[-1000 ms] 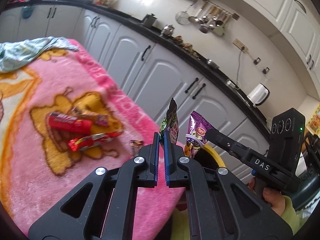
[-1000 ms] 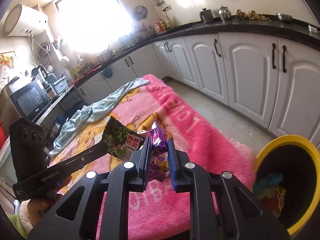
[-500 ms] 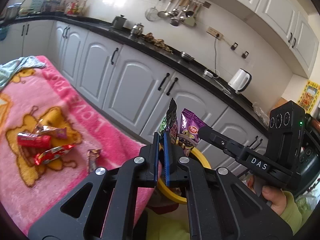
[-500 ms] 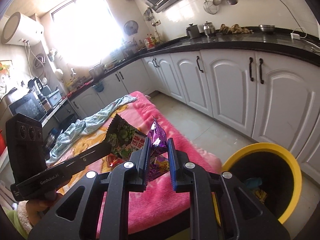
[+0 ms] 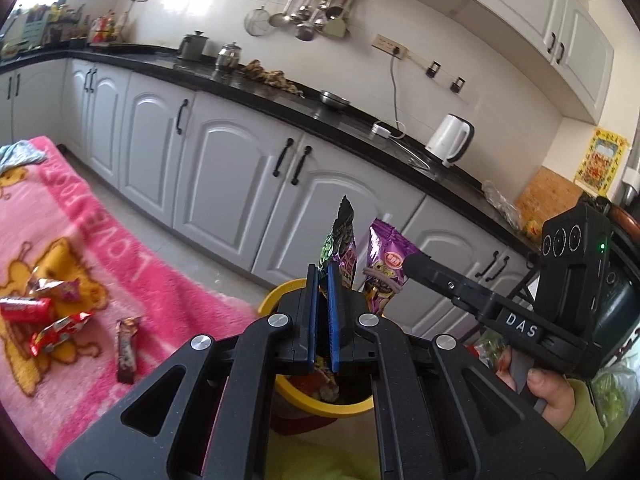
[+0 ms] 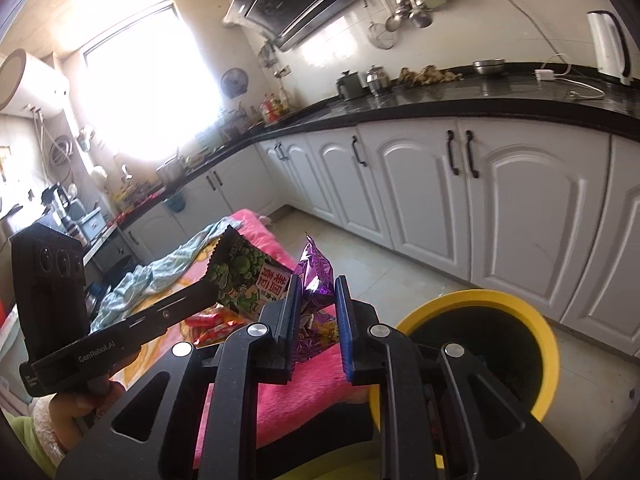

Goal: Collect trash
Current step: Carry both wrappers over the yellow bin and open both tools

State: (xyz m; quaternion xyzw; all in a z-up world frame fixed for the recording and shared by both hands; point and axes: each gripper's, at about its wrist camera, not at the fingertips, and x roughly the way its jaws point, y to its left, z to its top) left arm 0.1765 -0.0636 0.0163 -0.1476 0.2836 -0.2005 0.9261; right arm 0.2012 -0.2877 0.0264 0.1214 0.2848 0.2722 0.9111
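My left gripper clamped on green snack bag | my right gripper pinching purple snack bag | both bags above yellow bin, its rim at 4 o'clock | loose wrappers on pink blanket, 9 o'clock | white cabinets beyond, 12 o'clock

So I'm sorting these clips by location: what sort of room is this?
A home kitchen: white arched cabinet doors under a black stone counter, a white electric kettle, and metal ladles hanging on a wall rail.
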